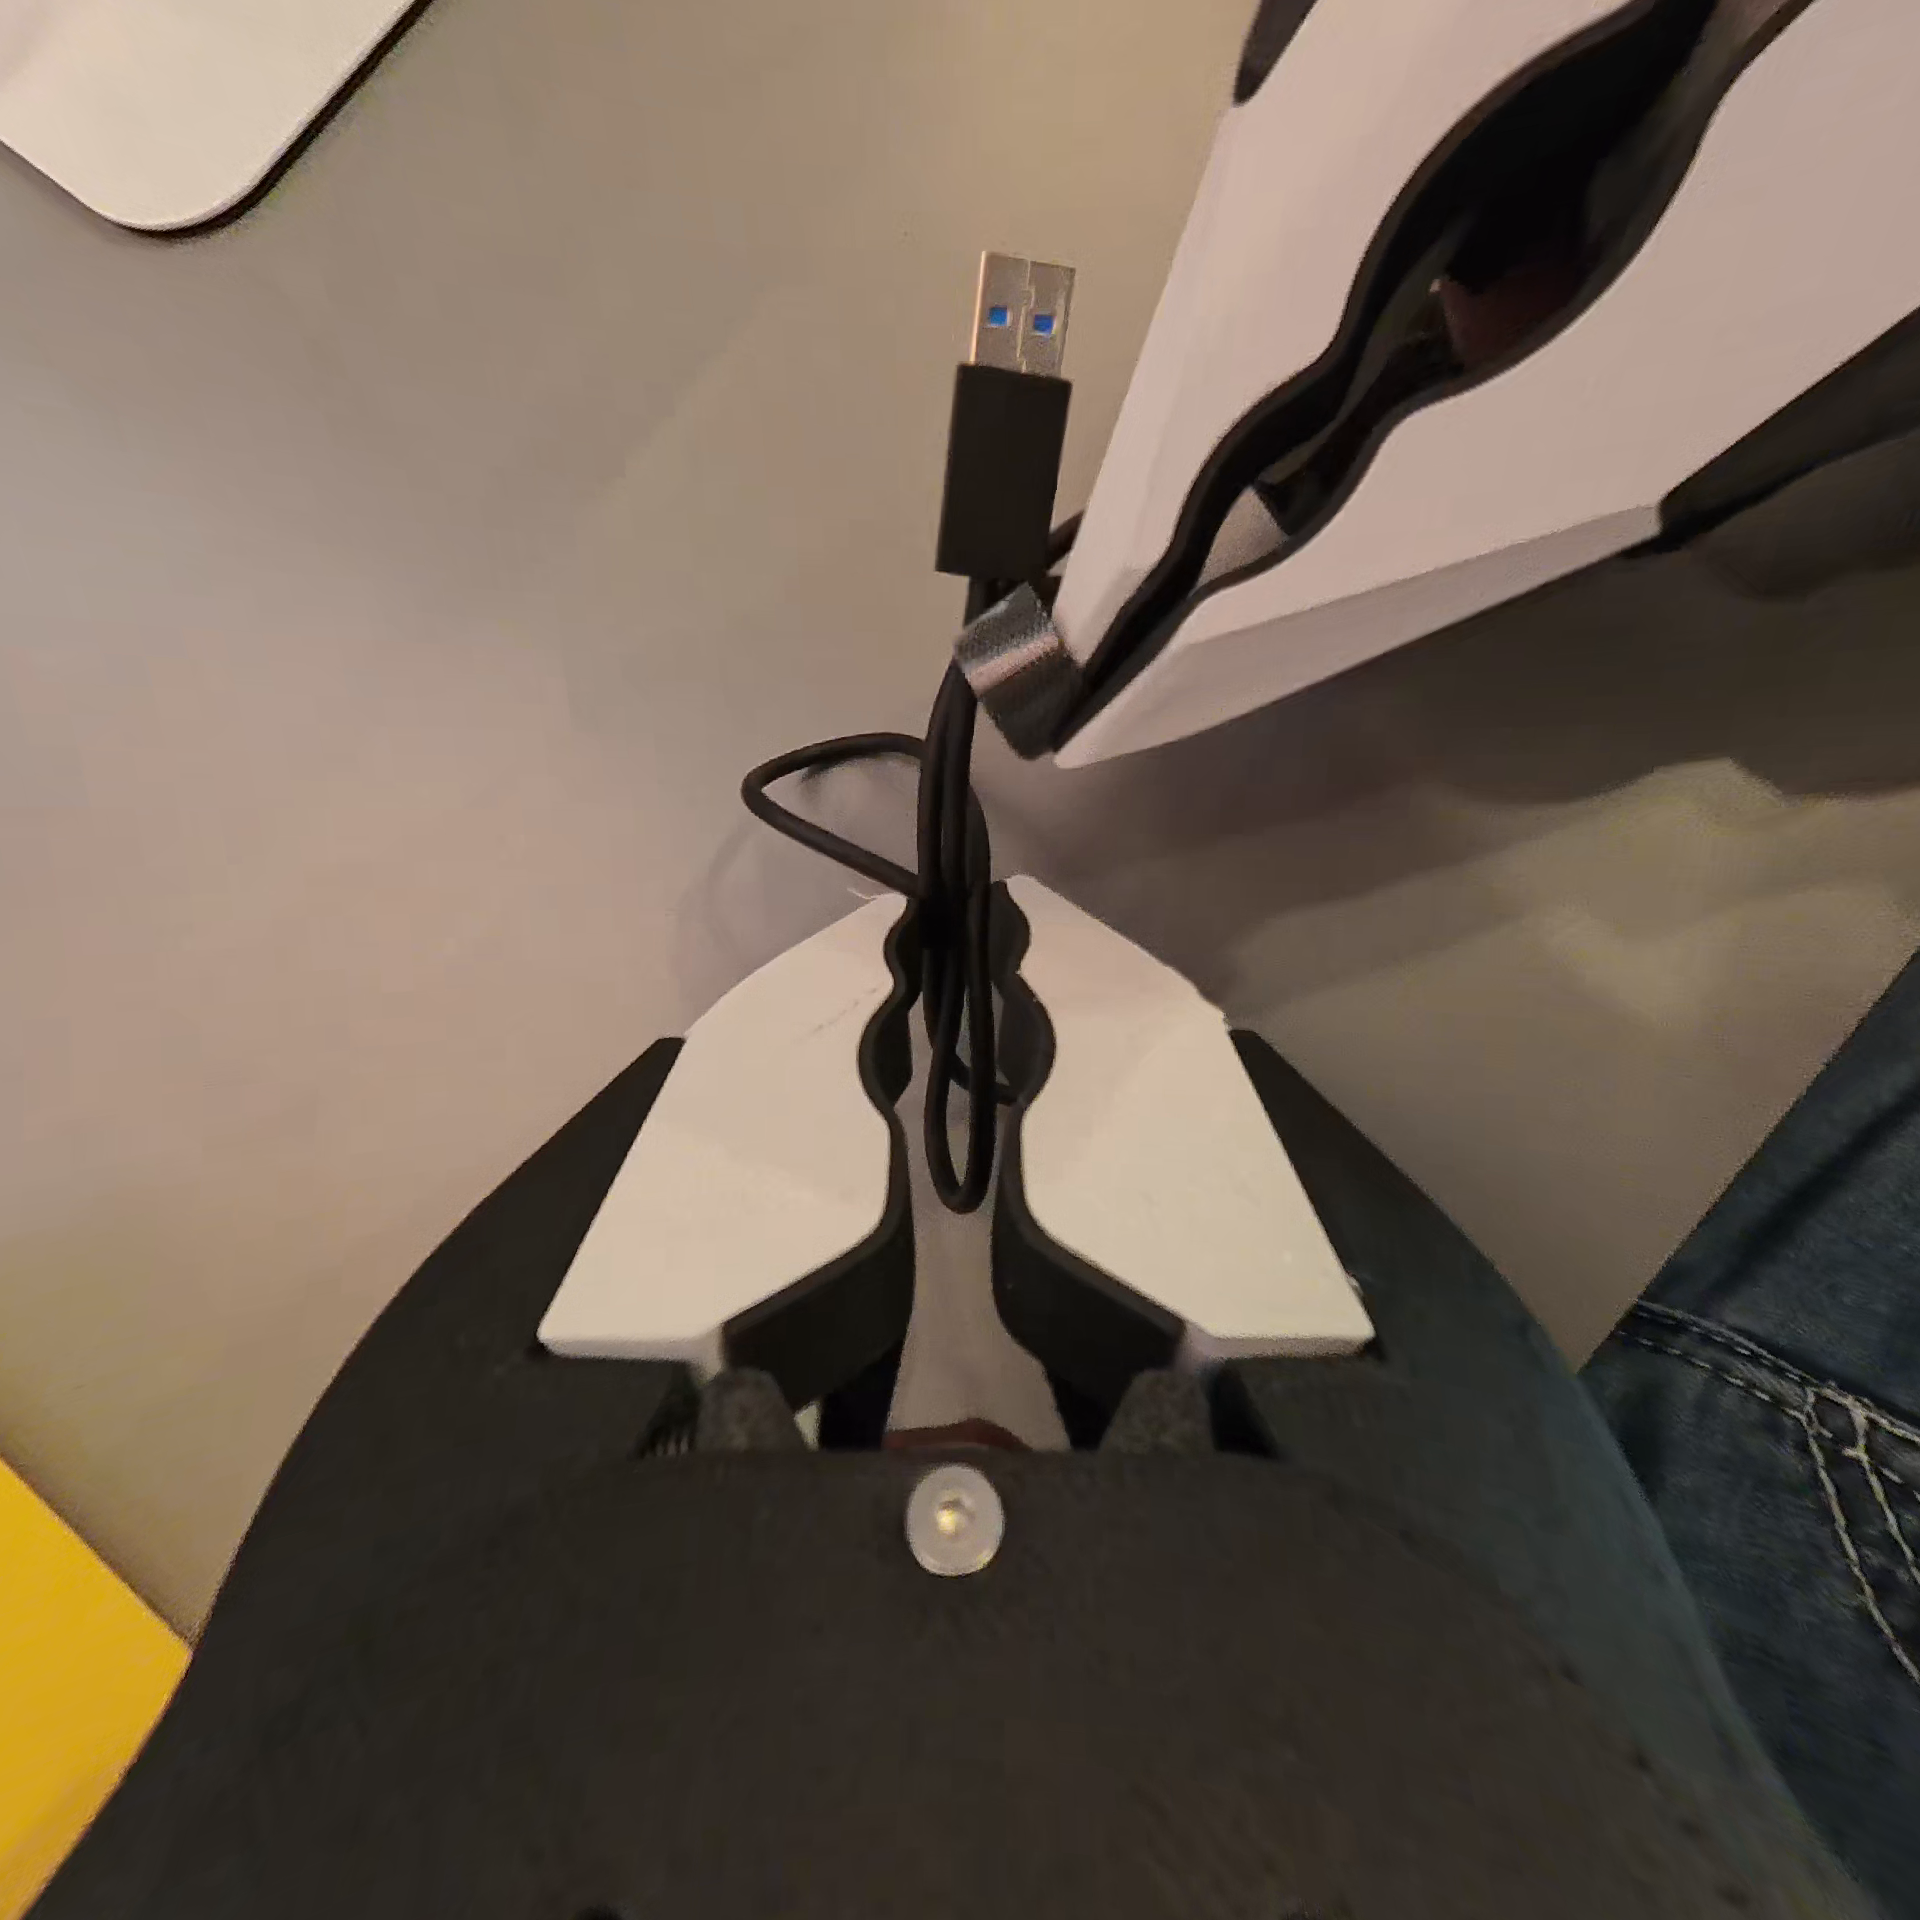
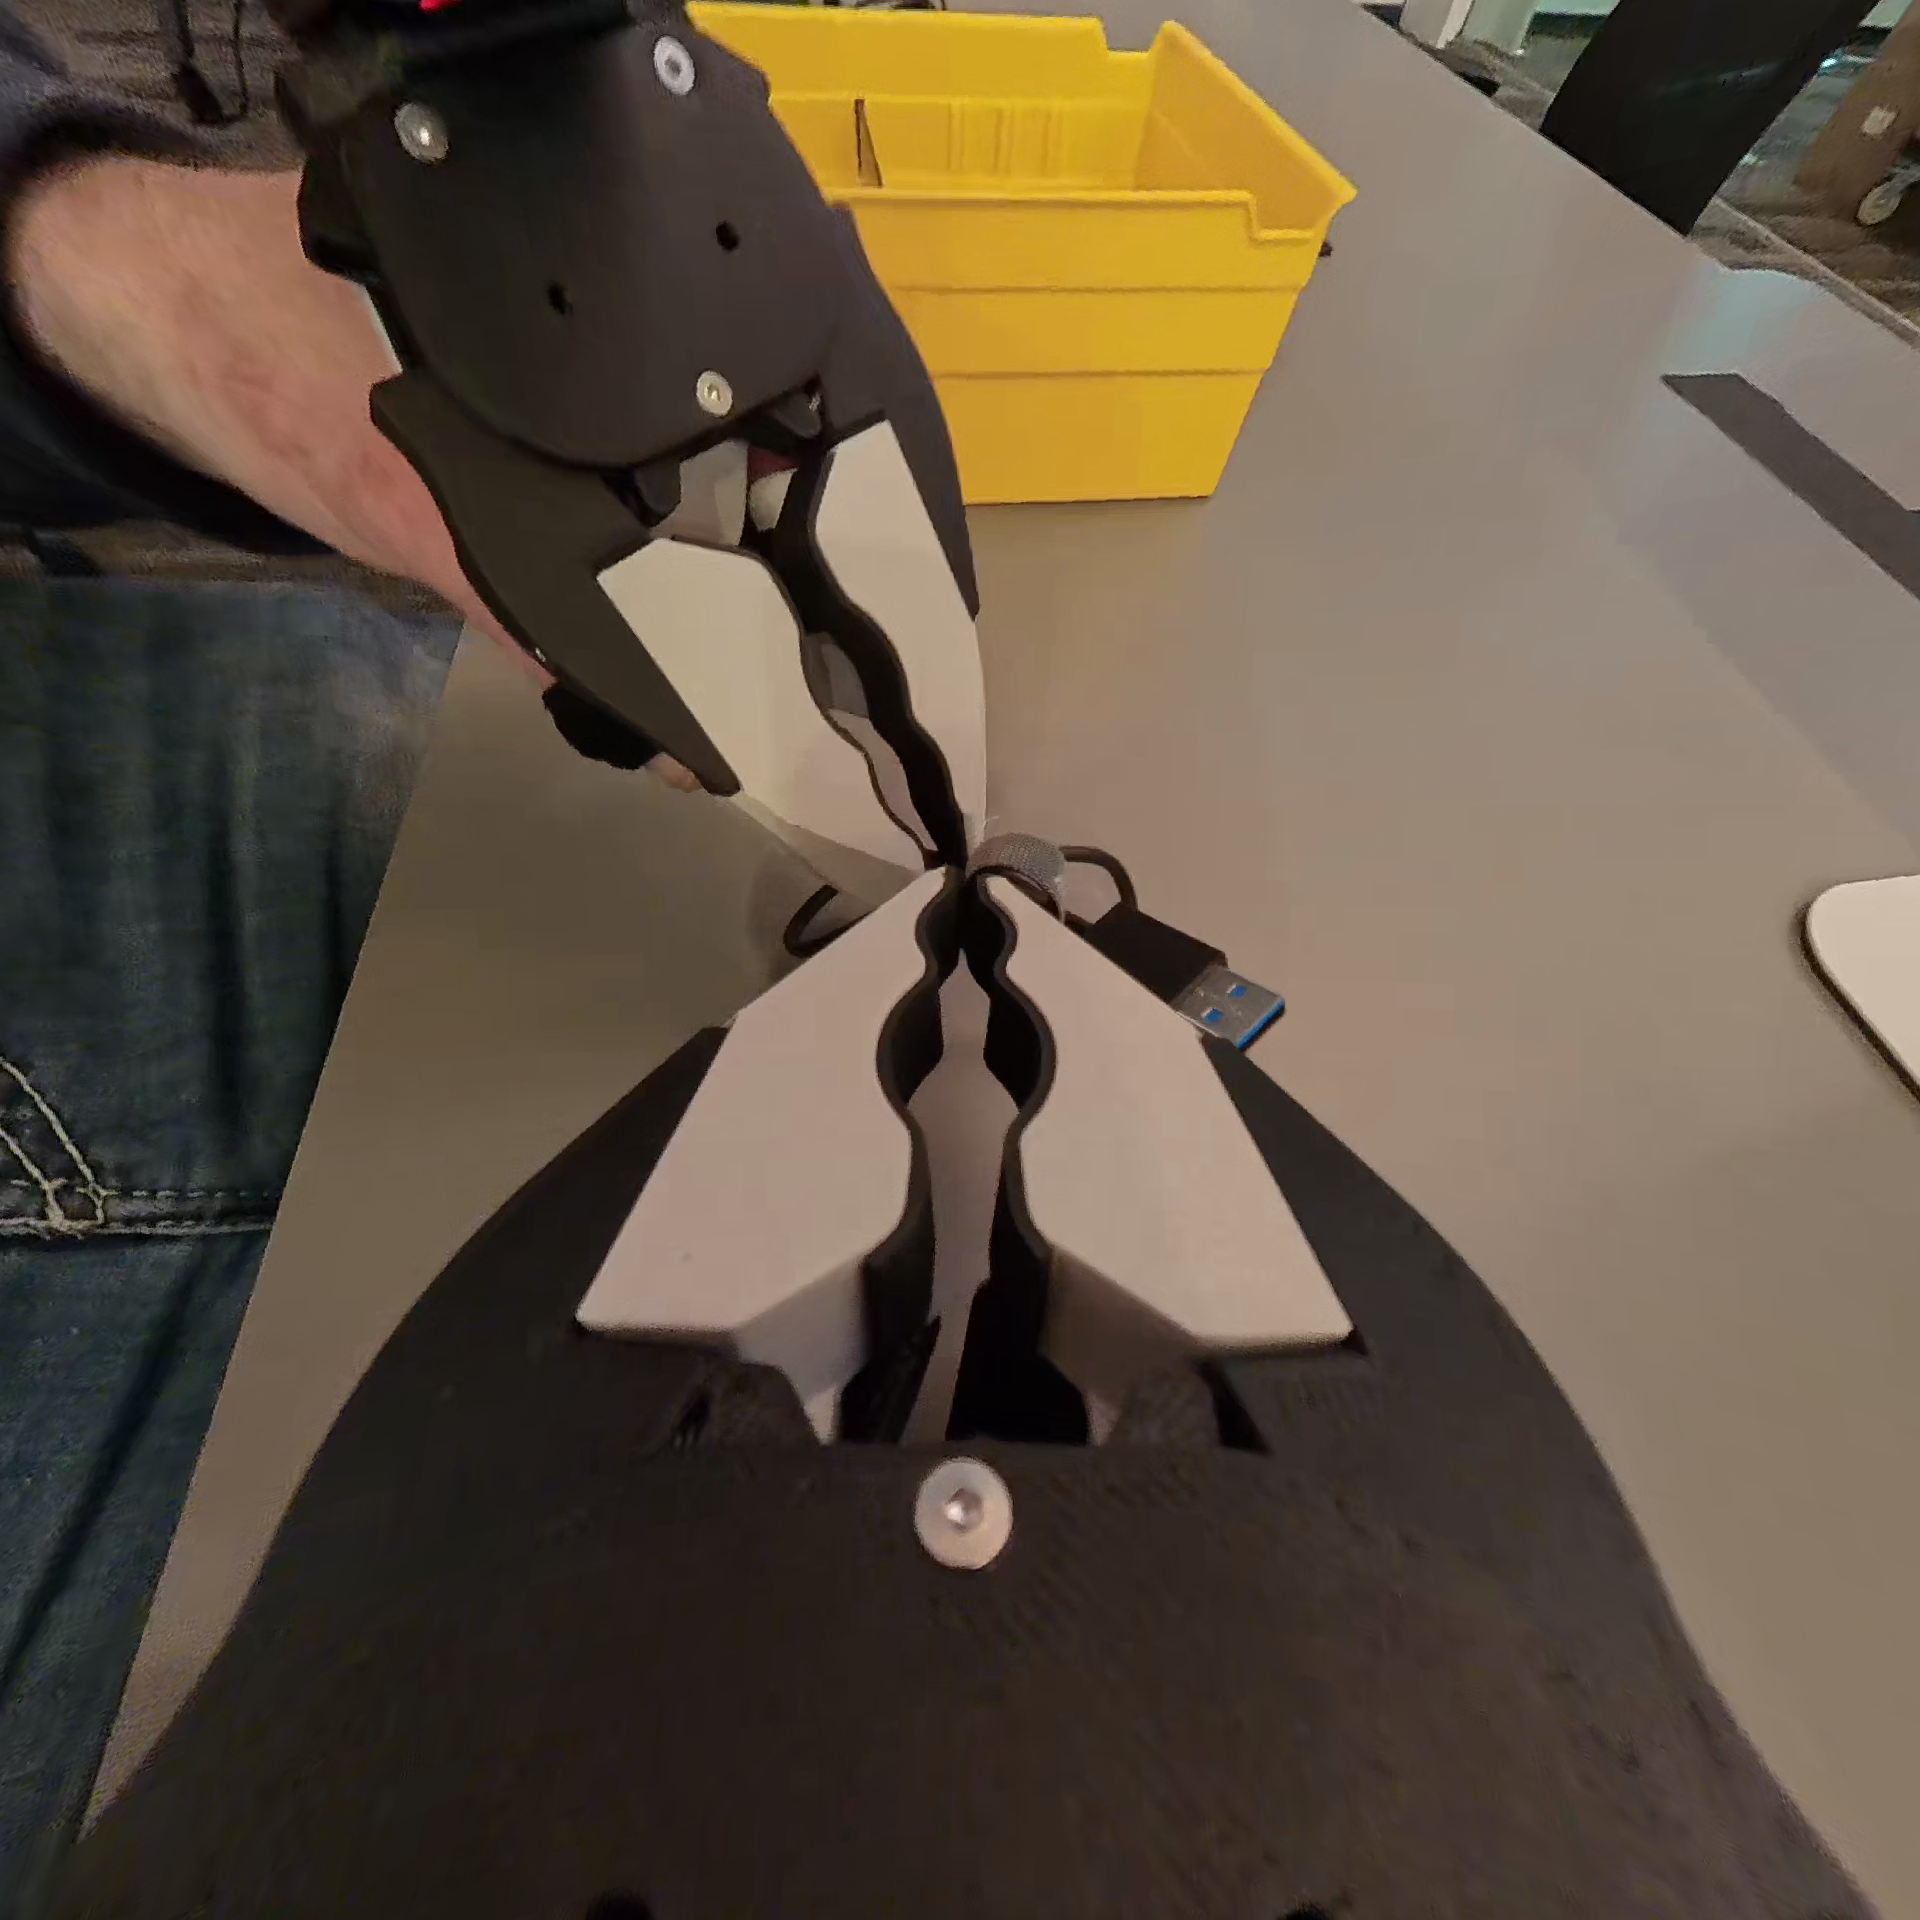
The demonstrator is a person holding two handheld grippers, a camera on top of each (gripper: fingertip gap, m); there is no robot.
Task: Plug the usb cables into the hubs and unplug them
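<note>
In the left wrist view, the left gripper (image 1: 951, 904) has its jaws closed on the bundled black cable (image 1: 954, 810), whose plug (image 1: 1016, 416) points away above the grey bench (image 1: 416, 623). The right gripper (image 1: 1049, 717) pinches the grey strap (image 1: 1013, 665) just beyond.

In the right wrist view, the right gripper's (image 2: 971, 883) jaws are narrow, nipping the strap (image 2: 1023, 862). The plug (image 2: 1210, 987) juts right of it; a yellow bin (image 2: 1091, 312) stands behind.

Close wrist views, facing, sharing cable (image 1: 951, 790)
</note>
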